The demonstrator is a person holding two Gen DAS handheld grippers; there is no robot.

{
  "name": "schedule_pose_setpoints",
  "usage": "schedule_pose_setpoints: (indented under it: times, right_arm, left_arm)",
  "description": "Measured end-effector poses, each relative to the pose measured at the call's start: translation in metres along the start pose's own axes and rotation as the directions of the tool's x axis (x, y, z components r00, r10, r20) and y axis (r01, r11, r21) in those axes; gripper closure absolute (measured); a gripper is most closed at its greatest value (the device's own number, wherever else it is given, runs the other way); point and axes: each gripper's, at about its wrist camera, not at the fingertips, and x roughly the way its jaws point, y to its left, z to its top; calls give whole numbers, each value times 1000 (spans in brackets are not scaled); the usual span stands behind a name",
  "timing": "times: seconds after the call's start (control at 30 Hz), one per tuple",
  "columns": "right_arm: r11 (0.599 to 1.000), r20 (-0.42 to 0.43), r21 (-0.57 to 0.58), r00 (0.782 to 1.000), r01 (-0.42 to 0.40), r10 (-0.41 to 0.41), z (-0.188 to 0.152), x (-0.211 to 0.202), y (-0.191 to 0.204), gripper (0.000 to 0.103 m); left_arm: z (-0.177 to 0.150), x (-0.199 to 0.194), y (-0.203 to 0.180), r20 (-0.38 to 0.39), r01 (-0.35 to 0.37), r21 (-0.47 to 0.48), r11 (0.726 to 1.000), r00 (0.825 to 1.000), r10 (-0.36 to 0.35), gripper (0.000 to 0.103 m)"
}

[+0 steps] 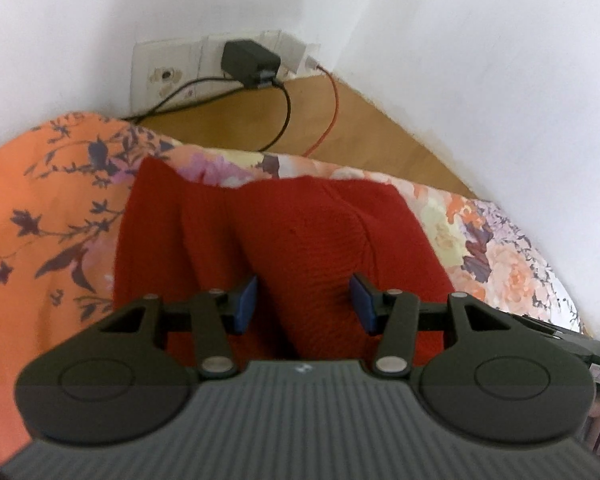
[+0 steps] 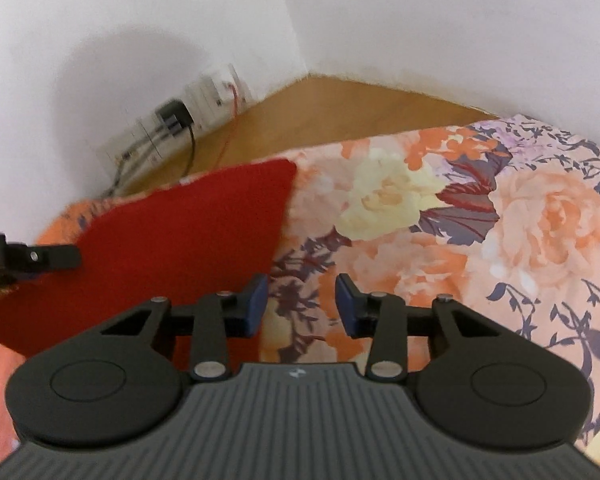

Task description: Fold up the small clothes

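Observation:
A red knit garment [image 1: 300, 232] lies bunched on a floral bedsheet [image 1: 40, 200]. My left gripper [image 1: 304, 304] is shut on a raised fold of it, and the cloth fills the gap between the blue pads [image 1: 246, 304]. In the right wrist view the red garment [image 2: 160, 240] lies to the left, one corner pointing to the far side. My right gripper [image 2: 301, 304] stands open just right of the garment's edge, with only the bedsheet [image 2: 500, 220] showing between its pads. A black part of the left gripper [image 2: 32, 260] shows at the left edge, over the garment.
Beyond the bed runs a wooden ledge [image 1: 360, 128] against white walls that meet in a corner. A socket panel with a black charger [image 1: 248, 60] sits on the wall. A black cable [image 1: 286, 112] and a red cable [image 1: 334, 104] trail from there across the ledge.

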Motion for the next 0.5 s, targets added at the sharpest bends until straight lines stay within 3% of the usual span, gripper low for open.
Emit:
schedule_pose_setpoints:
  times: [0.1, 0.2, 0.3, 0.5]
  right_arm:
    - [1000, -41, -1, 999, 0, 0, -1, 13, 0, 57]
    - [1000, -44, -4, 999, -15, 14, -2, 19, 1, 57]
    - [999, -38, 4, 998, -43, 43, -2, 20, -2, 61]
    - [991, 11, -54, 992, -124, 124, 1, 5, 14, 69]
  left_arm:
    - [-3, 2, 2, 19, 31, 0, 1000, 999, -31, 54]
    - [-6, -1, 7, 56, 70, -8, 998, 996, -69, 84]
    - [-4, -13, 11, 97, 90, -42, 995, 992, -86, 86]
    - [-7, -35, 23, 154, 19, -48, 999, 988, -11, 87]
